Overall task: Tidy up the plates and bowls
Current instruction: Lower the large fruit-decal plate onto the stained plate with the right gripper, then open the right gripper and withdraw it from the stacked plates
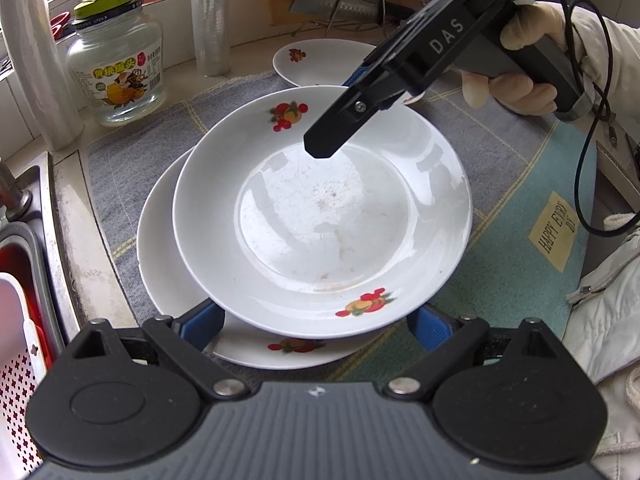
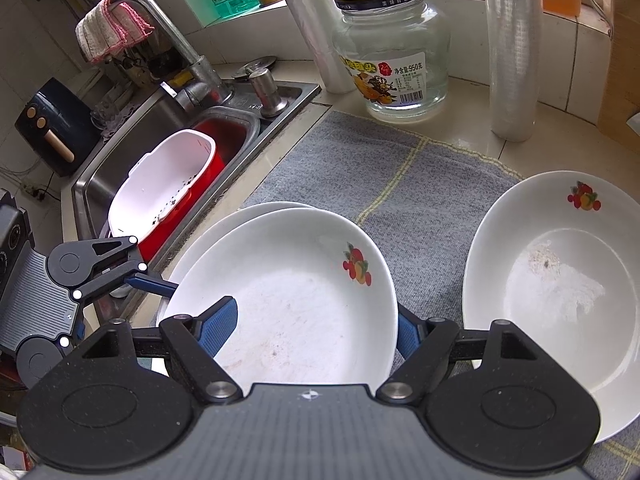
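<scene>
2 white plates with fruit prints are stacked on a grey checked mat (image 2: 360,168) that covers the tabletop beside the sink (image 2: 132,148). The upper plate (image 1: 320,216) sits shifted off the lower plate (image 1: 168,256), toward the mat's far side, so the lower one's rim shows at the side nearest the sink. A 3rd plate (image 2: 560,288) lies alone on the same mat, well apart from the stack, toward the mat's far corner.

The left gripper (image 1: 316,328) has its jaws spread wide, 1 blue pad on each side of the upper plate's near rim; whether the pads press on it I cannot tell. The right gripper (image 2: 316,328) reaches over the opposite rim, its jaws apart with the rim between them, 1 finger above the plate's well; contact cannot be judged. A gloved hand (image 1: 520,68) holds its handle.

A glass jar (image 2: 392,52) with a green lid stands at the tabletop's back edge.
</scene>
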`<state>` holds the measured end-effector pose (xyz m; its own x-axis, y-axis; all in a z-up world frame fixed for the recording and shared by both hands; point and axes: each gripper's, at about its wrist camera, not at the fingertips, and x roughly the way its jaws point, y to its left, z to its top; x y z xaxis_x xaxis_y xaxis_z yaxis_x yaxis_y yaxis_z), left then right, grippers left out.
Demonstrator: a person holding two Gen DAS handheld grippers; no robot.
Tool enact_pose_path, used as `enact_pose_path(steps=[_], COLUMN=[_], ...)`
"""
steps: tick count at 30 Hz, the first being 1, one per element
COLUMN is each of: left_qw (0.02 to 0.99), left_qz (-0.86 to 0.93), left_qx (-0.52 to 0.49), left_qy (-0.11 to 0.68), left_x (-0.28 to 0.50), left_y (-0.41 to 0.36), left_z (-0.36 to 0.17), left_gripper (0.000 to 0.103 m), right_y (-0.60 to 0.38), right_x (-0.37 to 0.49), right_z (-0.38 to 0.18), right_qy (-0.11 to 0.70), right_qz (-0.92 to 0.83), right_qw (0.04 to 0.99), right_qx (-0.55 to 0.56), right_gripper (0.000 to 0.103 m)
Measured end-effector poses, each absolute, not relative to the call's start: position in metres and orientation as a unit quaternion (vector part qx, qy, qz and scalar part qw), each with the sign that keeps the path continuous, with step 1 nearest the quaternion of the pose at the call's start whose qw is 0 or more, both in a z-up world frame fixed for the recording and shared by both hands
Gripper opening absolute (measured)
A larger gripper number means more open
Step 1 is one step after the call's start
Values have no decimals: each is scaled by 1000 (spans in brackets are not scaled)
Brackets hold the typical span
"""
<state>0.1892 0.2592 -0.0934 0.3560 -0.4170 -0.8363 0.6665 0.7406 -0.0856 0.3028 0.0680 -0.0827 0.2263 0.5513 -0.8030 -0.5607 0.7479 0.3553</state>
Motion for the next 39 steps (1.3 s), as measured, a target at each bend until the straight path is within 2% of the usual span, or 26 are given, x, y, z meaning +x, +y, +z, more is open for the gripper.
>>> enact_pose_path(steps=[15, 39], left_qw=[811, 813], left_qz=[-332, -321], left_qx=[138, 142], left_qy=[462, 465], left_x=[192, 190], left_y=[257, 256], left_z=[-96, -95], left_gripper=[100, 98], right_y=[62, 64], right_x=[297, 292], right_z=[-76, -76], right_qy=[509, 513], right_qz=[356, 354], right_qw=[783, 782], right_qx=[-3, -25], right_gripper=[84, 85])
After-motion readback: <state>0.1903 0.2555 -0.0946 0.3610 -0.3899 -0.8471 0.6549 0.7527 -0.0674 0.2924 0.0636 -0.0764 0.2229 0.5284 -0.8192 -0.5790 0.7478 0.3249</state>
